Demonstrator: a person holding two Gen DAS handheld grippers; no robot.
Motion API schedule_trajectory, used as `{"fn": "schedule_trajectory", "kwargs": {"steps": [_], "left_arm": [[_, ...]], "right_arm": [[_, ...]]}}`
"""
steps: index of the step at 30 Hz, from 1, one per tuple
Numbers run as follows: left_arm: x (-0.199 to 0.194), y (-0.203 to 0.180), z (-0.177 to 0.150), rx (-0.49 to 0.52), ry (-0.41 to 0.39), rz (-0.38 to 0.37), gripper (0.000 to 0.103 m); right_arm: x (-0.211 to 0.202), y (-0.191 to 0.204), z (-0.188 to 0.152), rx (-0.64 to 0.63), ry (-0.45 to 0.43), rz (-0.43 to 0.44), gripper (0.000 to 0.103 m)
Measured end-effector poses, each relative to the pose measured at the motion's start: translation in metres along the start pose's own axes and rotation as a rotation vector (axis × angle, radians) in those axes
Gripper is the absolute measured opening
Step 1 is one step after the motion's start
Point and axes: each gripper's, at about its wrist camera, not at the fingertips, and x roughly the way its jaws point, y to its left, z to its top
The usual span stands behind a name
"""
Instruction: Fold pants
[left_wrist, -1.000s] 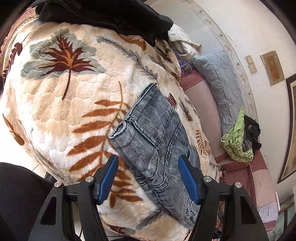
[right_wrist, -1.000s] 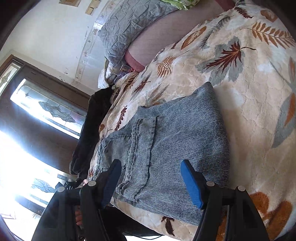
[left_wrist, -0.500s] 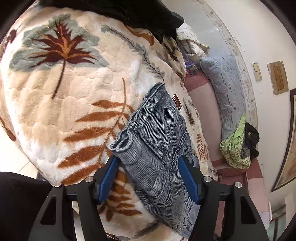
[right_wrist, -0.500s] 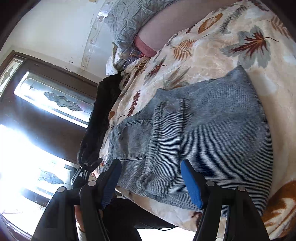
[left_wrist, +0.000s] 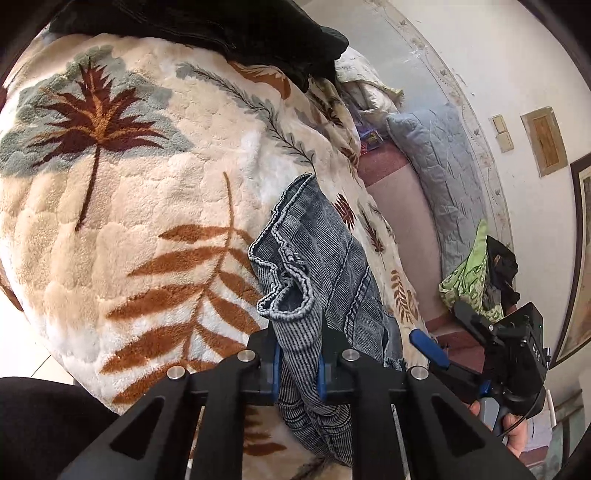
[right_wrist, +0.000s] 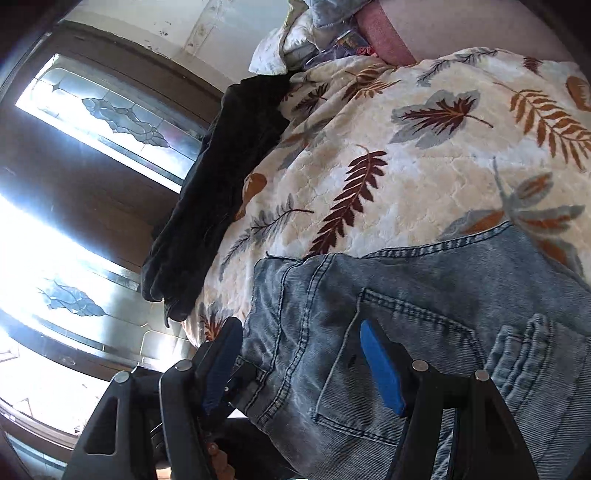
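The folded grey-blue denim pants (left_wrist: 325, 266) lie on a leaf-patterned fleece blanket (left_wrist: 129, 177) near its front edge. My left gripper (left_wrist: 298, 363) is shut on a bunched hem corner of the pants, which stands up a little above the blanket. My right gripper (right_wrist: 301, 363) is open, its blue pads on either side of the pants' waist and back pocket (right_wrist: 399, 354) without pinching them. It also shows in the left wrist view (left_wrist: 432, 350) at the right, held by a hand.
A black garment (left_wrist: 221, 33) lies at the blanket's far edge, also seen in the right wrist view (right_wrist: 221, 192). A grey quilted pillow (left_wrist: 443, 177) and green cloth (left_wrist: 469, 280) lie on the pink mattress. A glazed door (right_wrist: 92, 155) stands beside the bed.
My left gripper has closed on the pants' hem corner and lifted it. My right gripper has moved in over the waist end and stays open.
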Motion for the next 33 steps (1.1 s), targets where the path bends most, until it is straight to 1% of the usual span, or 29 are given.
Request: {"fn": "schedule_trajectory", "kwargs": {"steps": [2,4,5,6,7,8,10,13,15,16,17,18,19,21,23,24,25,26,28,29,30,31,33], "left_arm": [[-0.005,-0.012,-0.001,0.069,-0.028,0.010,0.013],[-0.012,-0.026,-0.005,0.148,-0.067,0.023,0.013],[-0.013,-0.033,-0.007,0.184,-0.084,0.032,0.013],[-0.014,-0.038,-0.009,0.216,-0.098,0.042,0.013],[-0.014,-0.042,-0.011,0.243,-0.104,0.053,0.013],[-0.013,-0.043,-0.012,0.251,-0.108,0.066,0.013],[-0.013,-0.038,-0.011,0.239,-0.105,0.075,0.013],[-0.012,-0.028,-0.010,0.201,-0.093,0.082,0.013],[-0.011,-0.027,-0.011,0.201,-0.092,0.087,0.013],[-0.012,-0.027,-0.012,0.205,-0.095,0.087,0.013],[-0.012,-0.028,-0.012,0.213,-0.098,0.089,0.013],[-0.013,-0.029,-0.013,0.221,-0.102,0.092,0.013],[-0.014,-0.030,-0.014,0.225,-0.105,0.094,0.013],[-0.015,-0.028,-0.013,0.219,-0.106,0.095,0.013],[-0.015,-0.024,-0.013,0.205,-0.100,0.095,0.013],[-0.014,-0.024,-0.013,0.202,-0.098,0.098,0.013],[-0.013,-0.024,-0.013,0.200,-0.098,0.099,0.013],[-0.013,-0.025,-0.013,0.200,-0.100,0.097,0.013],[-0.014,-0.026,-0.014,0.205,-0.105,0.100,0.013],[-0.014,-0.027,-0.014,0.208,-0.105,0.102,0.013],[-0.014,-0.027,-0.014,0.212,-0.107,0.105,0.013],[-0.015,-0.028,-0.015,0.215,-0.109,0.108,0.013],[-0.015,-0.028,-0.016,0.220,-0.112,0.113,0.013]], "right_arm": [[0.006,-0.003,-0.013,0.019,0.031,0.012,0.070],[0.007,-0.013,-0.028,0.073,0.033,0.037,0.070],[0.011,-0.021,-0.034,0.115,0.043,0.017,0.070],[0.021,-0.033,-0.039,0.164,0.077,-0.028,0.070],[0.031,-0.045,-0.042,0.222,0.116,-0.039,0.070],[0.031,-0.051,-0.042,0.261,0.103,-0.013,0.070],[0.023,-0.052,-0.035,0.330,0.110,0.011,0.070],[0.009,-0.040,-0.020,0.298,0.046,0.039,0.070],[0.017,-0.040,-0.008,0.324,0.043,0.093,0.071],[0.025,-0.041,-0.001,0.318,0.048,0.106,0.071],[0.033,-0.044,0.006,0.303,0.039,0.048,0.071],[0.040,-0.055,0.008,0.336,0.025,-0.041,0.071],[0.048,-0.066,0.007,0.386,0.028,-0.042,0.071],[0.046,-0.073,0.010,0.422,0.028,0.009,0.071],[0.032,-0.065,0.013,0.370,0.027,0.046,0.071],[0.023,-0.061,0.014,0.346,0.017,0.026,0.071],[0.014,-0.061,0.013,0.343,0.006,-0.012,0.071],[0.009,-0.065,0.011,0.358,0.000,-0.045,0.072],[0.012,-0.081,0.006,0.416,0.020,-0.120,0.072],[0.020,-0.090,0.004,0.439,0.035,-0.109,0.072],[0.021,-0.094,0.005,0.443,0.032,-0.104,0.073],[0.020,-0.093,0.007,0.456,0.029,-0.091,0.076],[0.014,-0.086,0.011,0.461,0.040,-0.085,0.077]]}}
